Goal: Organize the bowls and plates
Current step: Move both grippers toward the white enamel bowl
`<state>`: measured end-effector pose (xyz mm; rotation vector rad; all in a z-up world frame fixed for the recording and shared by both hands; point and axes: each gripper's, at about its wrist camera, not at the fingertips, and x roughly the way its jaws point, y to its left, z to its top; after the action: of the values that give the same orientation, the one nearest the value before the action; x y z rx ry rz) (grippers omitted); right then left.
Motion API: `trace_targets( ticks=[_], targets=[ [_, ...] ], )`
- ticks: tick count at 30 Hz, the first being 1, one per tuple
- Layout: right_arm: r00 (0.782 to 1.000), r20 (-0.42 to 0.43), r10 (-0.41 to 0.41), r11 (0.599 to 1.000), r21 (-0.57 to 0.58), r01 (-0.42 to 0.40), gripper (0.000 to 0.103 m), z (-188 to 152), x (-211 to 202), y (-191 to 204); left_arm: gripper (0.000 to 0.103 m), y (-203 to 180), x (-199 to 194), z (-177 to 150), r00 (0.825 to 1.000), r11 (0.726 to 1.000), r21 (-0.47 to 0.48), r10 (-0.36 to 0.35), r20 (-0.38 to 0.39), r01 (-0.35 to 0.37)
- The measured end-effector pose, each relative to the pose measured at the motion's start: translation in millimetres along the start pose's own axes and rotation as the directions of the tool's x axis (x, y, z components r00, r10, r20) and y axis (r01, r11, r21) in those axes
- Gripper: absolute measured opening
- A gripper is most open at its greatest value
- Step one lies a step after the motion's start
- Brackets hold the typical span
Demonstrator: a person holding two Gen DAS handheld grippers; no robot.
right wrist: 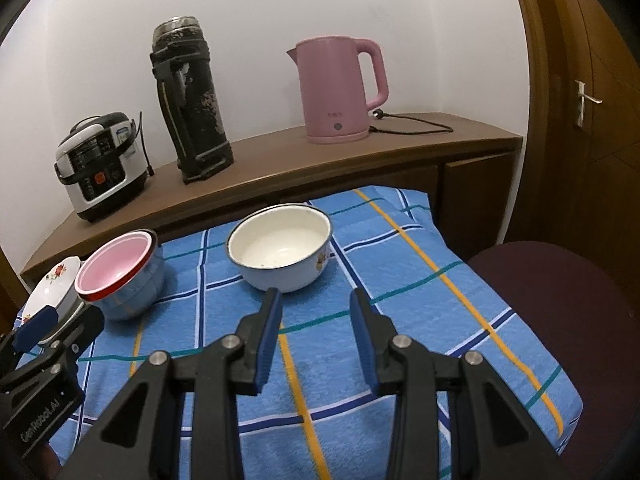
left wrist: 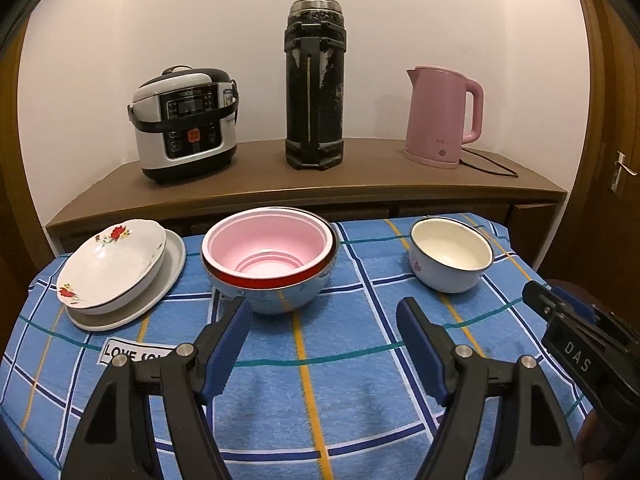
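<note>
the left gripper (left wrist: 324,312) is hanging above the blue checked cloth (left wrist: 340,400) with its jaws spread wide and nothing between them, its tips sitting just short of the stacked bowls (left wrist: 268,256): a pink bowl nesting in a red-rimmed one, both sitting inside a pale blue bowl. to the left of that stack a flowered plate (left wrist: 110,264) is lying tilted on a plain white plate (left wrist: 168,276). the right gripper (right wrist: 316,300) is hovering over the same cloth, jaws partly apart and gripping nothing, pointing at the white enamel bowl (right wrist: 280,248), which is standing upright just beyond its tips and apart from the stack. behind the cloth a wooden sideboard (left wrist: 360,176) is carrying a rice cooker (left wrist: 184,120), a black flask (left wrist: 314,84) and a pink kettle (left wrist: 440,116).
</note>
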<state>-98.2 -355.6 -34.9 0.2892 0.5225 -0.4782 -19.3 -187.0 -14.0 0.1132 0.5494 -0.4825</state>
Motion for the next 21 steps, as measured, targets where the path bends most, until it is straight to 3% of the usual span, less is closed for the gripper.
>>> trace_targets(
  ticks=[21],
  targets=[
    [0.999,-0.005,-0.041,0.998,0.041,0.041,0.037,9.5,10.7,-29.7,0.077,-21.0,16.7,3.3,0.996,0.997,0.024,-0.069,-0.053,0.07]
  ],
)
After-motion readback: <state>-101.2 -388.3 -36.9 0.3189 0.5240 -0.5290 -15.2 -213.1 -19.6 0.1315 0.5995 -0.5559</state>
